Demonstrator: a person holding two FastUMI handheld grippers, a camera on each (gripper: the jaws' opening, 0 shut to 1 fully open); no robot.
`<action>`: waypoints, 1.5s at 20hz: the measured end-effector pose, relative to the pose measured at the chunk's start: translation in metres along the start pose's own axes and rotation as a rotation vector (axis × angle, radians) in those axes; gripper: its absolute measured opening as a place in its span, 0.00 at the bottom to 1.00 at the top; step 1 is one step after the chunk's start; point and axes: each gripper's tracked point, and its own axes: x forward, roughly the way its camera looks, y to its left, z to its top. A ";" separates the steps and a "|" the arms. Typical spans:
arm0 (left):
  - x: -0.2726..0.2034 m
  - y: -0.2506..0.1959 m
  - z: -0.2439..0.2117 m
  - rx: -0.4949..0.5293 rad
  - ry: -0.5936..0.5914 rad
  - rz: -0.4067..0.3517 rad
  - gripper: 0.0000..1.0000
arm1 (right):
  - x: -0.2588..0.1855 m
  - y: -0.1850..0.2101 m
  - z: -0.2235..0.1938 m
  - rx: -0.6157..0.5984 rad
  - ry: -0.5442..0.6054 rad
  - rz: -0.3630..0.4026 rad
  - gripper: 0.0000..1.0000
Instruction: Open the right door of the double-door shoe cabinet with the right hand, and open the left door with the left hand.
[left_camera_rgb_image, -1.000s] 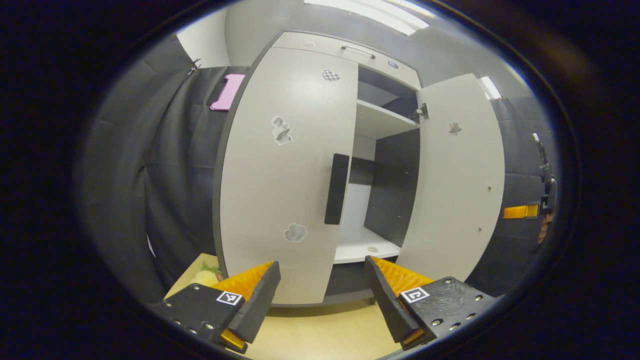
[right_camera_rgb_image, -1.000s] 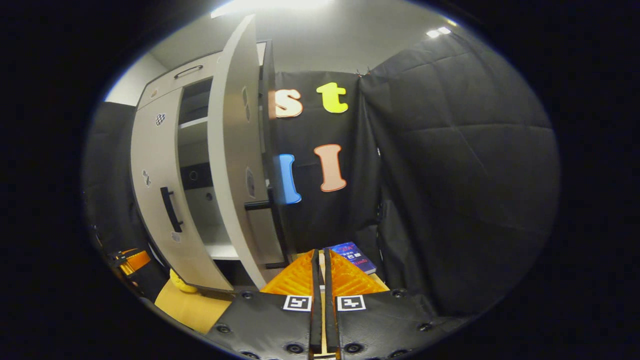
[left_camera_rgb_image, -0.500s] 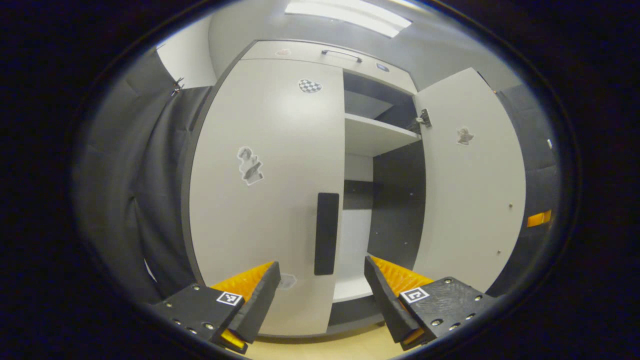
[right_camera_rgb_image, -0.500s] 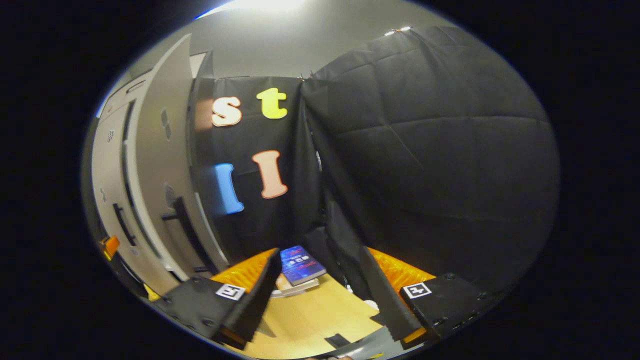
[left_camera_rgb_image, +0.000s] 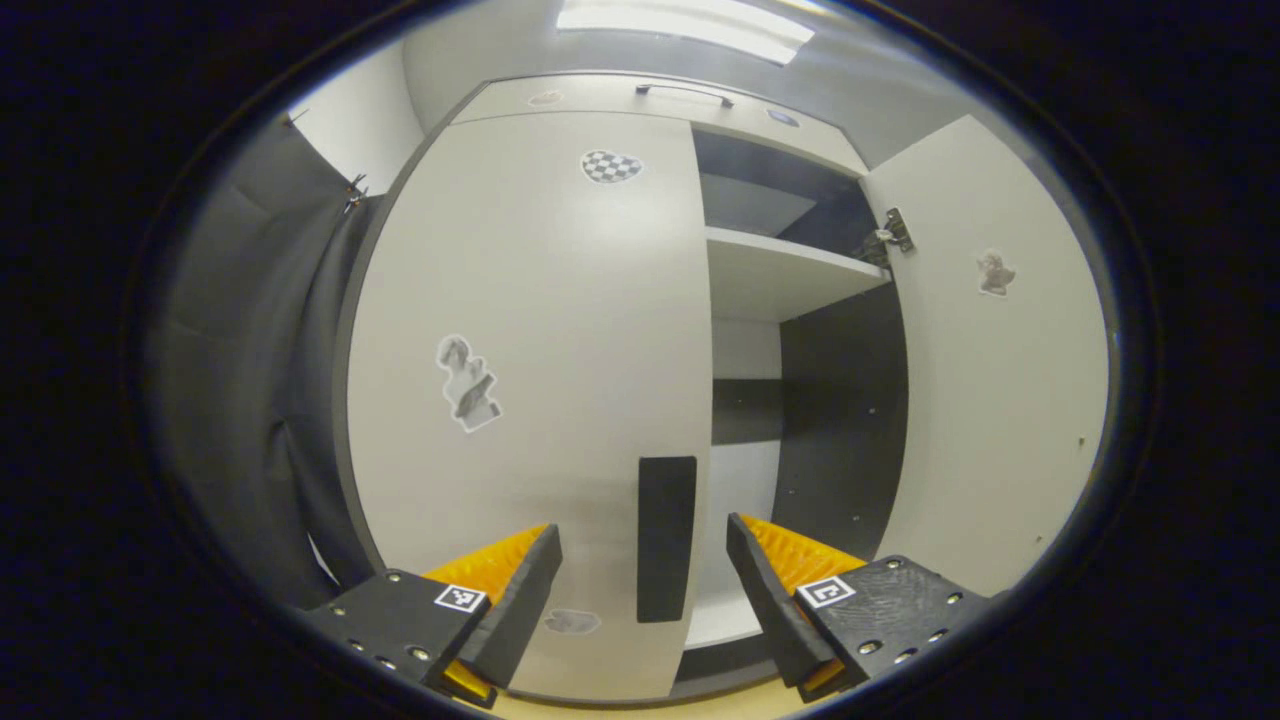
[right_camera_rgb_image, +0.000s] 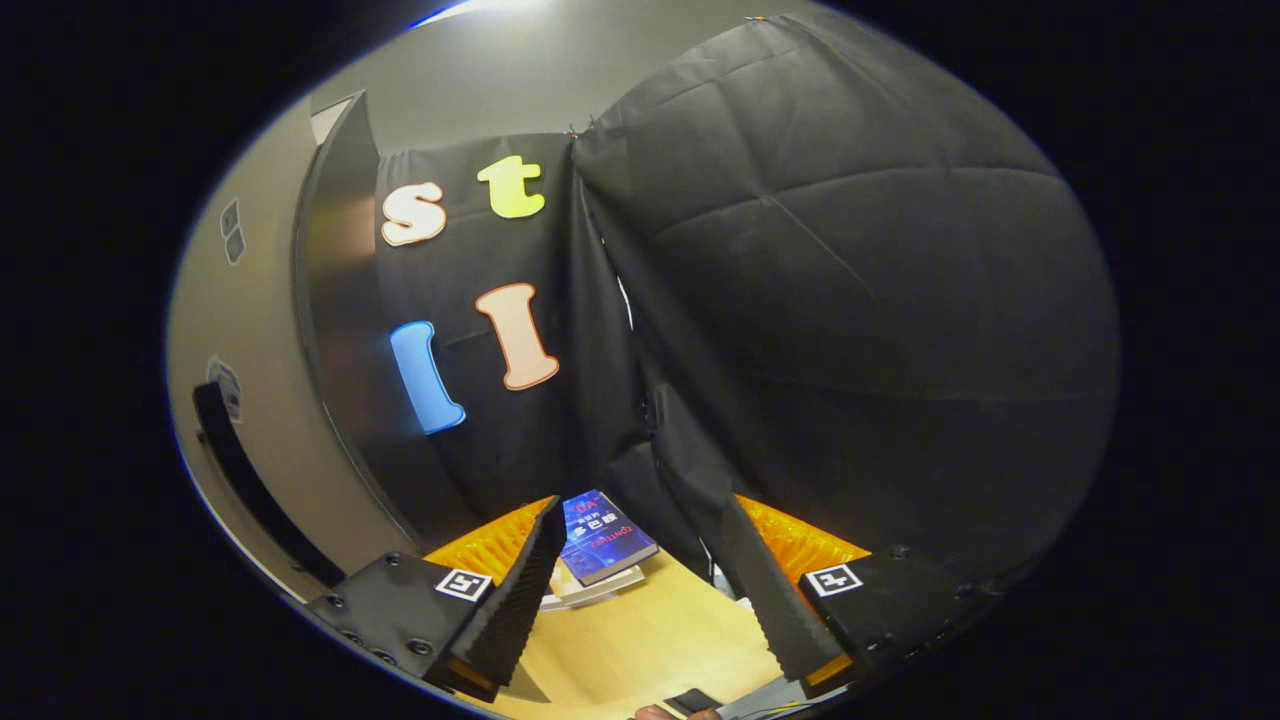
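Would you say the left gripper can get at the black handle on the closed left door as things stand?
Probably yes: the left gripper is open, the black handle stands upright between its fingers just ahead, and nothing lies in the gap. The left door is closed.

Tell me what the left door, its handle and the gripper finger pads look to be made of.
Left door: likely laminated board, smooth matte off-white with a soft glare patch. Handle: matte black bar, plastic or coated metal, unclear. Left gripper finger pads: orange ridged, probably rubber or plastic.
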 end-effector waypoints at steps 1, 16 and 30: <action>0.004 -0.003 -0.004 -0.010 0.014 0.009 0.98 | 0.006 -0.002 -0.008 -0.020 0.011 -0.003 0.98; 0.028 -0.001 -0.024 -0.022 0.052 0.154 0.27 | 0.070 0.017 -0.047 0.015 0.111 0.105 0.98; 0.015 -0.001 -0.030 -0.081 0.060 0.075 0.04 | 0.031 0.026 -0.040 -0.021 0.046 0.103 0.98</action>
